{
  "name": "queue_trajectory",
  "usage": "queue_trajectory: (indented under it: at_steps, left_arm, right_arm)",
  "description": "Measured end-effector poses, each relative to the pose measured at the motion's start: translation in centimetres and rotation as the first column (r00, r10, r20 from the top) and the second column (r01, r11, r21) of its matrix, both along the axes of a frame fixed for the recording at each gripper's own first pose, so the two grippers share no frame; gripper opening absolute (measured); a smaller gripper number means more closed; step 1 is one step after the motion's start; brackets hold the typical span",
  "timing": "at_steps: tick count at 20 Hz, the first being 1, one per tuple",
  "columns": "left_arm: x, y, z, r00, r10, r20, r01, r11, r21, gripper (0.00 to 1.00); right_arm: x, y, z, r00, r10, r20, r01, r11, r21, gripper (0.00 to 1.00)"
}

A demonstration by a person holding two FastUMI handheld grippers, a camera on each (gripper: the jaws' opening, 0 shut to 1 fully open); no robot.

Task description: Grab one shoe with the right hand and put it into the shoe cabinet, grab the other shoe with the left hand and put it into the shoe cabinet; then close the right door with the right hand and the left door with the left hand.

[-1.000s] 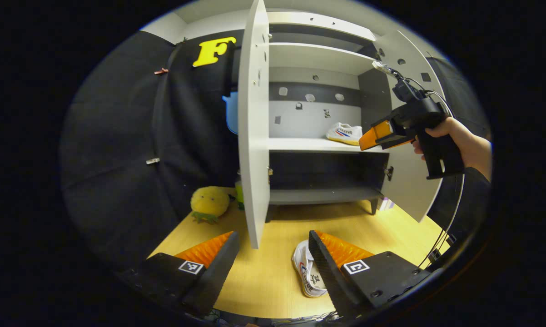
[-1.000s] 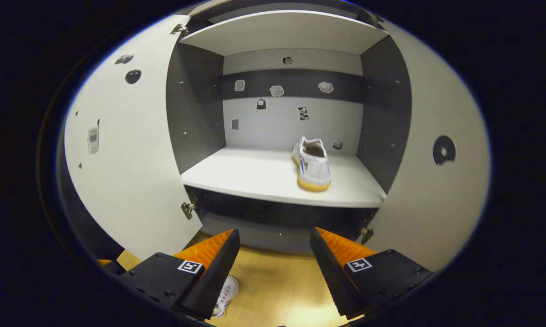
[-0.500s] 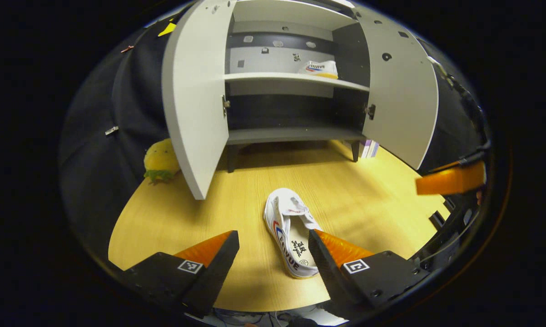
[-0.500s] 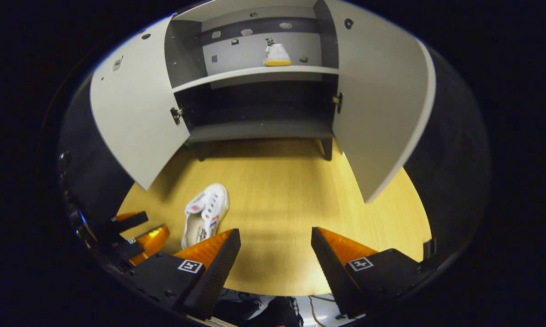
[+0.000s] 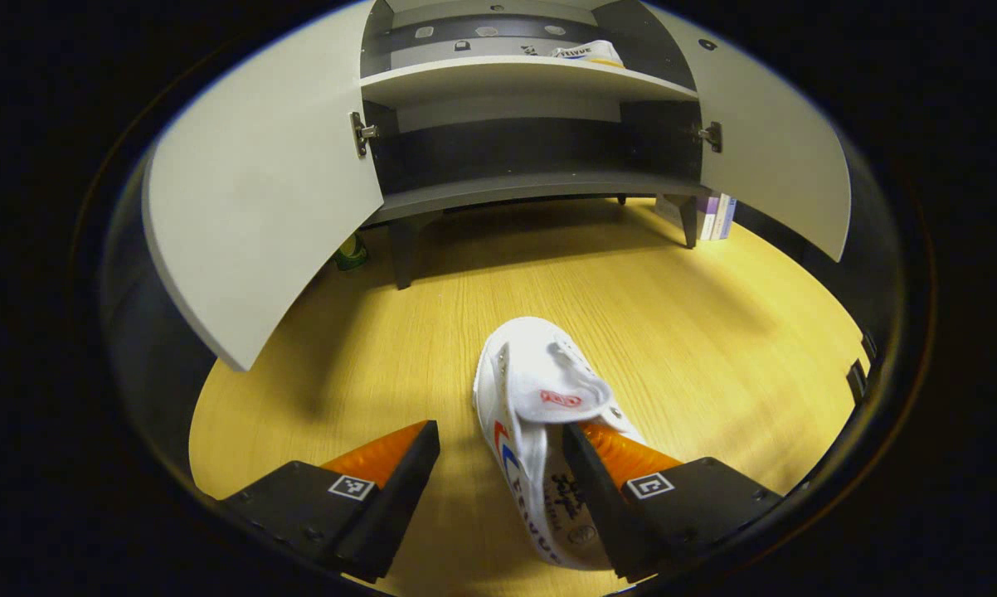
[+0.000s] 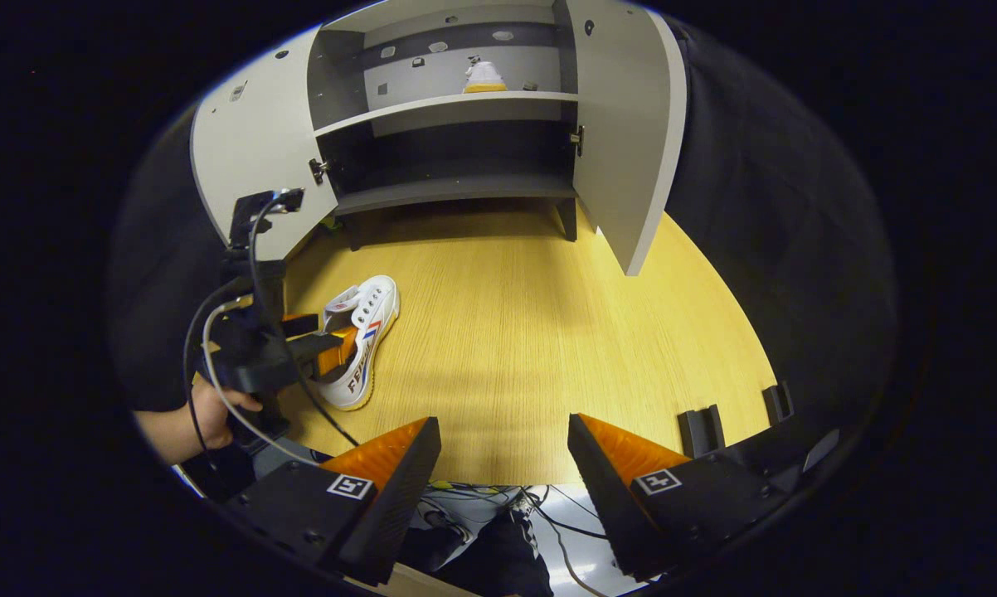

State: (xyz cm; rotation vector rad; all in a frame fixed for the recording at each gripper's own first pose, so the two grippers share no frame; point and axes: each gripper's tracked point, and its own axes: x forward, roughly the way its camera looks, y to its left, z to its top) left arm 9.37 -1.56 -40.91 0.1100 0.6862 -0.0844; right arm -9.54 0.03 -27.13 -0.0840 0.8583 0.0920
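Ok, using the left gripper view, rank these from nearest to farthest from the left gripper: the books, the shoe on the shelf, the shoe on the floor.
1. Shoe on the floor, at the left gripper.
2. Books, right of the cabinet leg.
3. Shoe on the shelf, high inside the cabinet.

— Shoe [image 5: 540,398] colour? 
— White upper, red and blue side stripes, dark lettering on the insole.
— Second shoe [image 6: 483,77]? 
— White, with a yellow sole.
— Shoe cabinet [image 5: 507,79]? 
— Light grey doors and shelves; dark grey side walls and a dark band across the back panel.
— Table [image 5: 714,332]? 
— Yellow wood, fine straight grain.
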Motion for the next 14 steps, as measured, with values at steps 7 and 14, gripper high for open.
queue_trajectory:
  at_steps: [7, 14]
  left_arm:
    - [2.4, -0.9, -1.0, 0.999, -0.031, -0.015, 0.031, 0.999, 0.02, 0.52]
    - [2.6, 0.5, -1.1, 0.997, 0.01, -0.071, -0.006, 0.998, 0.064, 0.09]
  right_arm:
    - [0.8, 0.0, 0.8, 1.0, 0.011, 0.013, -0.011, 1.0, 0.007, 0.98]
    - [2.5, -0.3, 2.3, 0.995, 0.045, 0.094, -0.046, 0.999, 0.009, 0.98]
